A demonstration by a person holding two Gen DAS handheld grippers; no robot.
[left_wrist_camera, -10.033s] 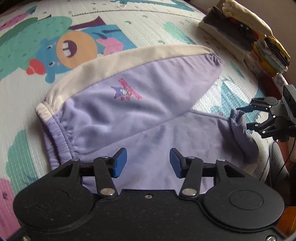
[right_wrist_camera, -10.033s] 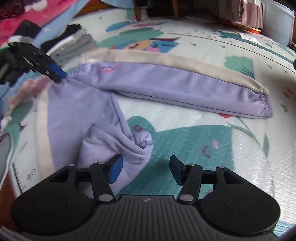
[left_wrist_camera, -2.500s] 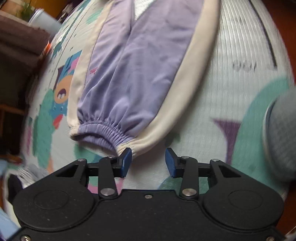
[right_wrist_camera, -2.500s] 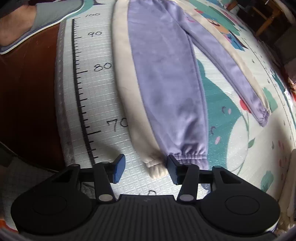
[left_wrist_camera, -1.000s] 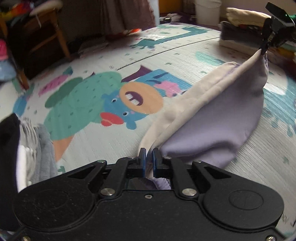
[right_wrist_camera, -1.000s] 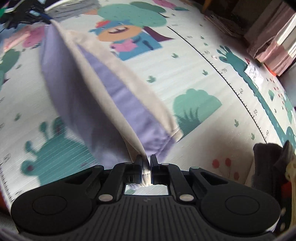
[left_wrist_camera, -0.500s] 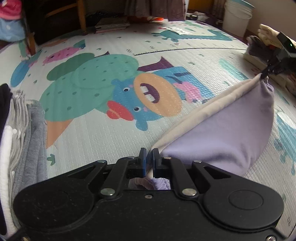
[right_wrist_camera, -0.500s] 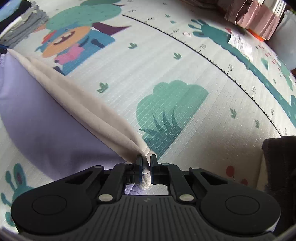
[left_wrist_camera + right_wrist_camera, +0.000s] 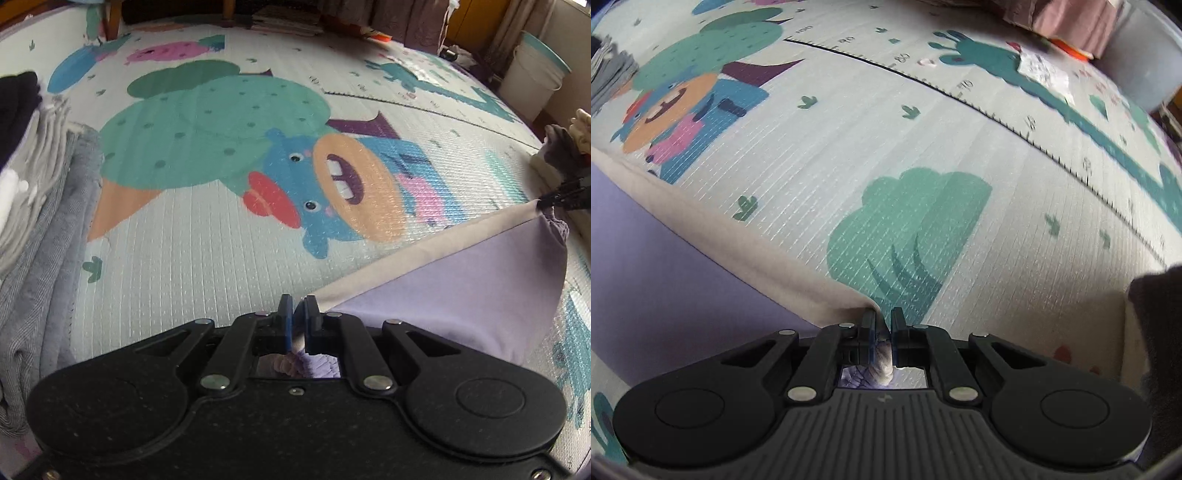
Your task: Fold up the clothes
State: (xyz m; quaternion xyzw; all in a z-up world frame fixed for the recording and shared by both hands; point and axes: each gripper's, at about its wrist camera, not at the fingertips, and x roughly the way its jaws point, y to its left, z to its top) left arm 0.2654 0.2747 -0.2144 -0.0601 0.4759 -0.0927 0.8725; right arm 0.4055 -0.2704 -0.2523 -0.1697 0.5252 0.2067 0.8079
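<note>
The lilac trousers with a cream side stripe hang stretched between my two grippers, low over the play mat. My left gripper is shut on one end of the trousers, with gathered cuff fabric bunched behind its pads. In the left wrist view the right gripper pinches the far end at the right edge. In the right wrist view my right gripper is shut on the trousers, whose cream stripe runs off to the left.
A stack of folded grey and dark clothes lies at the left. Another pile of folded clothes sits at the far right, with a white bucket behind it. A dark garment lies at the right edge of the right wrist view.
Both grippers have come down closer to the mat and rolled, still holding the trousers taut between them. The hanging fabric now sits lower and flatter.
</note>
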